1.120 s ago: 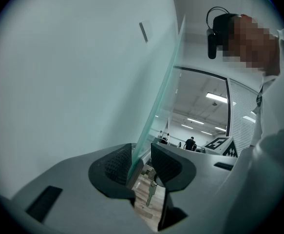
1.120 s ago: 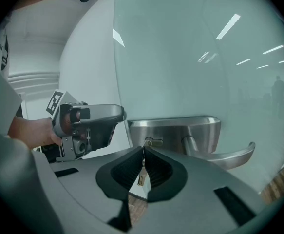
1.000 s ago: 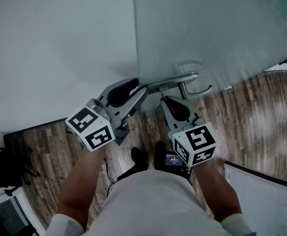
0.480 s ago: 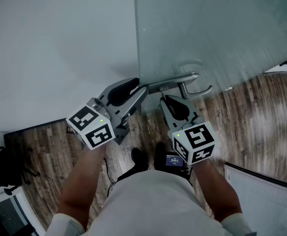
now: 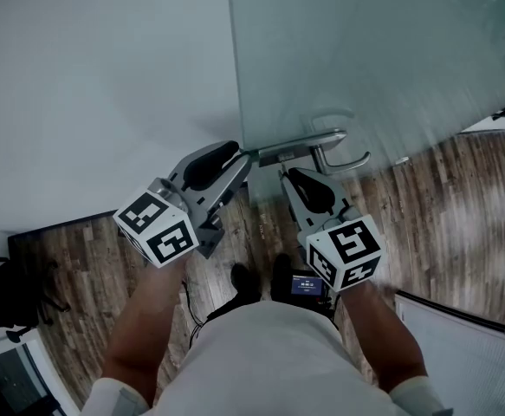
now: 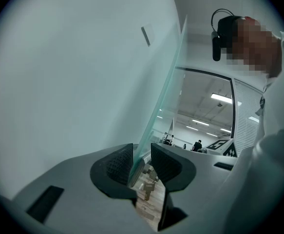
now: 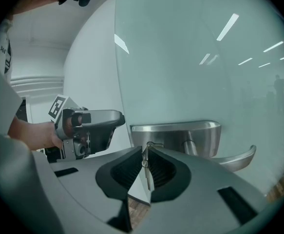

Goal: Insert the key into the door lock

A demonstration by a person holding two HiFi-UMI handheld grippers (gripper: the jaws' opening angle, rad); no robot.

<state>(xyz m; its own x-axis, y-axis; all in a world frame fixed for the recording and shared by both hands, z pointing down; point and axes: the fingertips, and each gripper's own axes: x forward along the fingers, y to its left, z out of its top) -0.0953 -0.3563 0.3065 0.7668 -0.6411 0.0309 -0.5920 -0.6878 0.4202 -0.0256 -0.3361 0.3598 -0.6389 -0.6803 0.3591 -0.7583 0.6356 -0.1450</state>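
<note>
The frosted glass door (image 5: 365, 50) carries a steel lock plate (image 5: 297, 148) (image 7: 176, 134) with a lever handle (image 5: 349, 161) (image 7: 234, 160). My right gripper (image 5: 285, 173) (image 7: 145, 156) is shut on a thin metal key (image 7: 144, 165), held edge-on, its tip touching the left end of the lock plate. My left gripper (image 5: 245, 156) (image 6: 141, 159) has its jaws closed over the free edge of the glass door (image 6: 161, 111), one pad on each side. Small hanging keys (image 6: 148, 188) show below those pads.
A white wall (image 5: 96, 76) stands left of the door edge. Below lies a wood-plank floor (image 5: 443, 206) with the person's shoes (image 5: 261, 276). A white panel (image 5: 469, 354) sits at the lower right and dark furniture (image 5: 1, 293) at the lower left.
The door edge and handle have shifted slightly left in the head view, both grippers moving with them. The grips are unchanged.
</note>
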